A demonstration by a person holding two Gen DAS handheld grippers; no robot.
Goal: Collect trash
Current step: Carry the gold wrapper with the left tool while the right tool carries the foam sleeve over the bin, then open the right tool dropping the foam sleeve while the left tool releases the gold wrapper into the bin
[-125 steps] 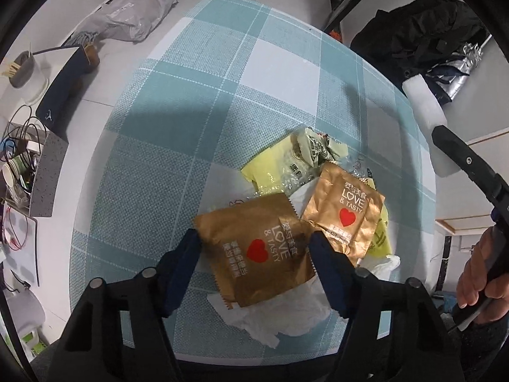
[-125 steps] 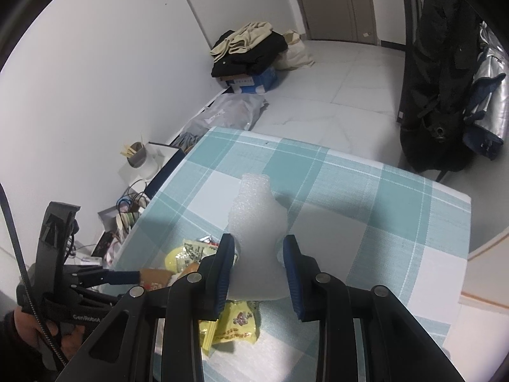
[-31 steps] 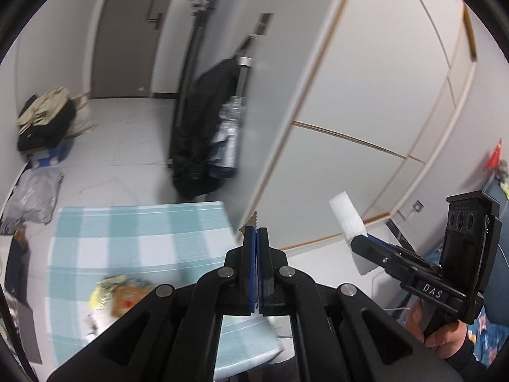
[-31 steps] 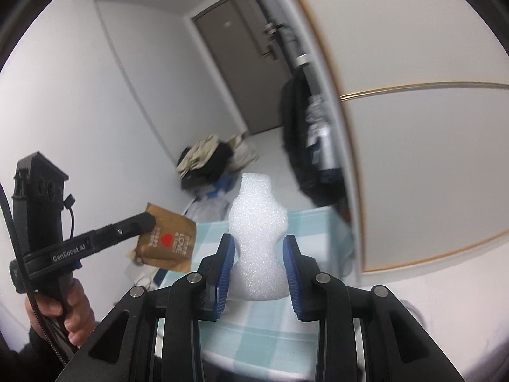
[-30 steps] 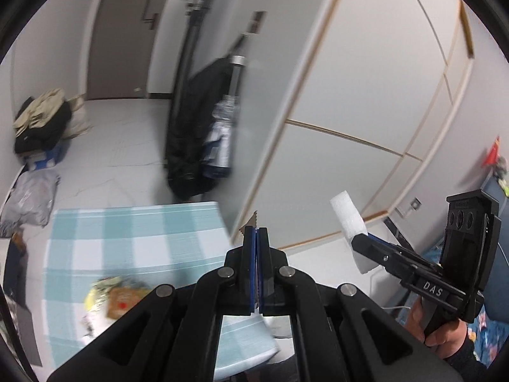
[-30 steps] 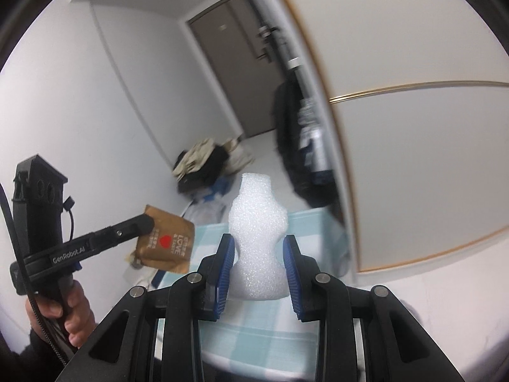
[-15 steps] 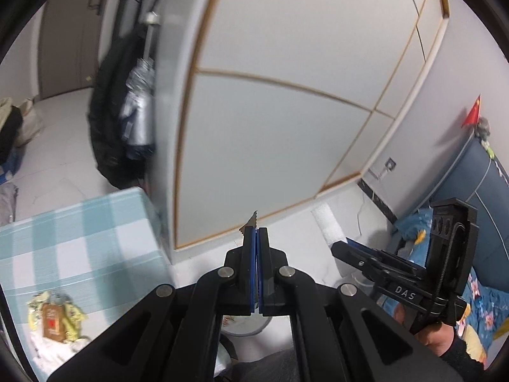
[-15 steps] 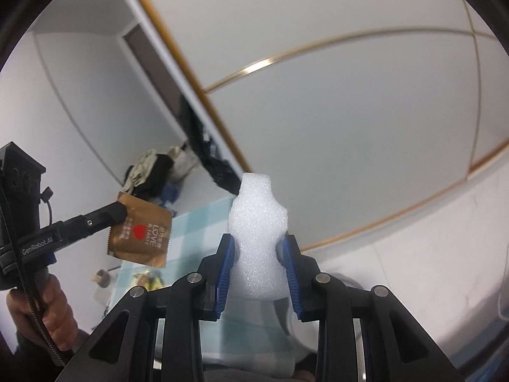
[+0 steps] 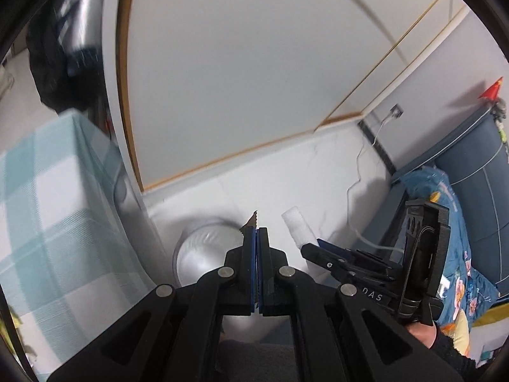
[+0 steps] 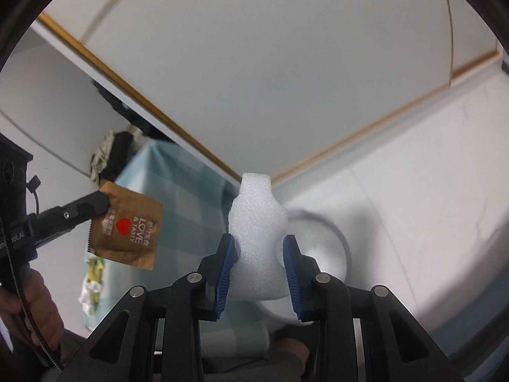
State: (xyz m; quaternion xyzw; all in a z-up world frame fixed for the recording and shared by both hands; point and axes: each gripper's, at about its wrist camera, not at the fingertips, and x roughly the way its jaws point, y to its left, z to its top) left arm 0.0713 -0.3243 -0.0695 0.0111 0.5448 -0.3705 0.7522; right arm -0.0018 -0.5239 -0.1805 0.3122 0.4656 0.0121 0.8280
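My left gripper (image 9: 256, 232) is shut on a brown snack wrapper (image 10: 125, 228); in the left wrist view only its serrated edge (image 9: 250, 221) shows between the pads. My right gripper (image 10: 258, 254) is shut on a white foam piece (image 10: 257, 232), which also shows in the left wrist view (image 9: 297, 230). Both are held in the air above a round white trash bin (image 9: 203, 248) on the floor, blurred, also in the right wrist view (image 10: 327, 248).
The table with the teal checked cloth (image 9: 44, 210) is at the left, with leftover wrappers (image 10: 92, 273) on it. A white wardrobe panel with wood trim (image 9: 241, 63) stands ahead. A blue bed (image 9: 458, 210) is at the right. A cable (image 9: 359, 172) runs along the floor.
Both grippers have swung away from the table and lowered toward the floor; the trash bin is now in view just below the held wrapper and foam.
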